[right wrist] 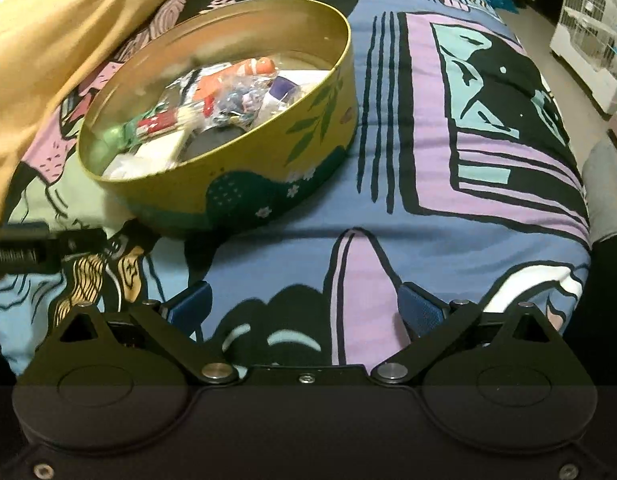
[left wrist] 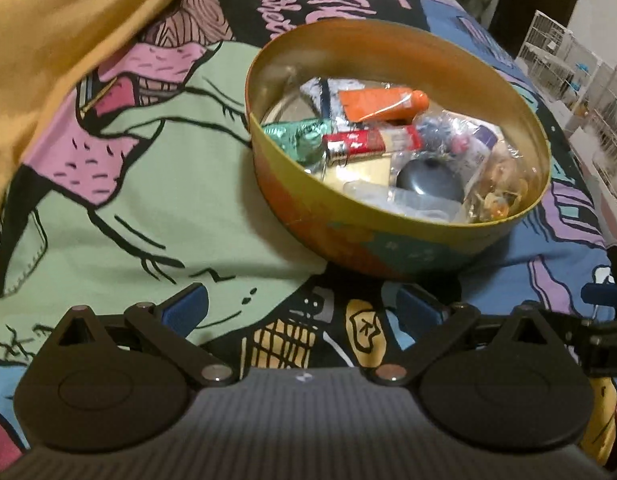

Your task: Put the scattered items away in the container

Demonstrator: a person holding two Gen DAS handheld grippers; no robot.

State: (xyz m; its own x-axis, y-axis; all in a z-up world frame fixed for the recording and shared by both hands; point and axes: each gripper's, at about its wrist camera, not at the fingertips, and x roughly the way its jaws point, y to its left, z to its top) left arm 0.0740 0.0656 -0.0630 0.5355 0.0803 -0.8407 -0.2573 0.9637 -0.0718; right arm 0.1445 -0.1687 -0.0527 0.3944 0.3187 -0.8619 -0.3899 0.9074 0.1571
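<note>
Left of the round tin (left wrist: 396,216) lies a yellow cloth (left wrist: 48,60), bunched up on the bed cover (left wrist: 148,184). It does not touch the tin. The tin sits in the middle of the bed and is the container for the job. Inside the tin are many small things: a green tube (left wrist: 296,136), a red tube (left wrist: 368,142), an orange tube (left wrist: 384,106), a grey round thing (left wrist: 428,182) and some clear bags. No loose small items show on the cover around the tin, so the tidying looks almost done or done. There may be items out of view.

The left gripper (left wrist: 304,308) hangs in front of the tin with its fingers spread and holding nothing. The right gripper (right wrist: 304,308) is in front and right of the tin, fingers spread and empty too. Right of the tin the bed is bare cover, and past the bed stand white wire cages (right wrist: 588,32). Nothing blocks the way to the tin.
</note>
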